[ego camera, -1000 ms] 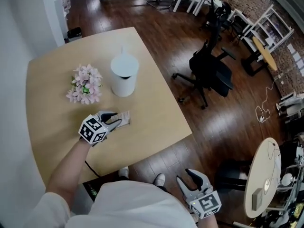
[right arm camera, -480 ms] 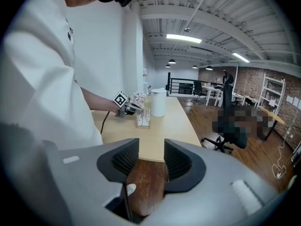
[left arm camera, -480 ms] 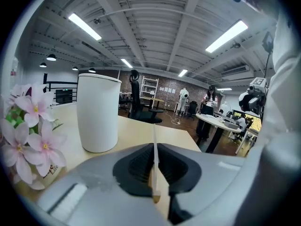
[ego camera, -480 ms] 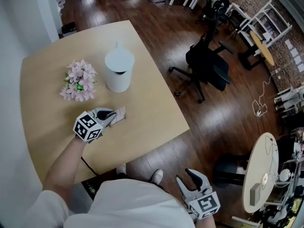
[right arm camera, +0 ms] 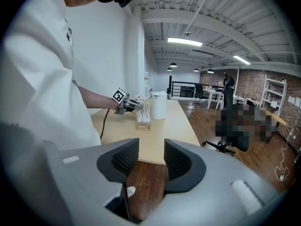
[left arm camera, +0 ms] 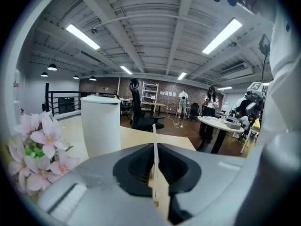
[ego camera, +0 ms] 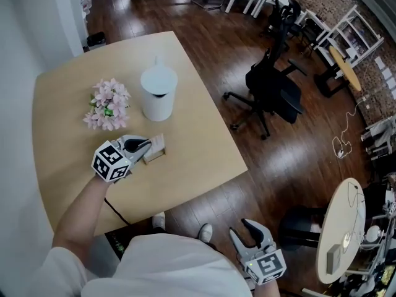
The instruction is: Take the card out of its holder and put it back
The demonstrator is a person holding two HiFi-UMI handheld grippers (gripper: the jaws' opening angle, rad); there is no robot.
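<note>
1. Pale wooden table (ego camera: 192, 159): pink flowers (ego camera: 108, 106) sit leftmost, with a white canister (ego camera: 158, 94) just beside them.
2. Left gripper (ego camera: 146, 147) has its jaws clamped on the card (left arm camera: 154, 145), which stands upright at its holder (ego camera: 156, 156) near the canister.
3. Right gripper (ego camera: 250, 235) hangs off the table over the dark floor (ego camera: 204, 23), jaws apart and empty.

Card (ego camera: 155, 144) face illegibly small
</note>
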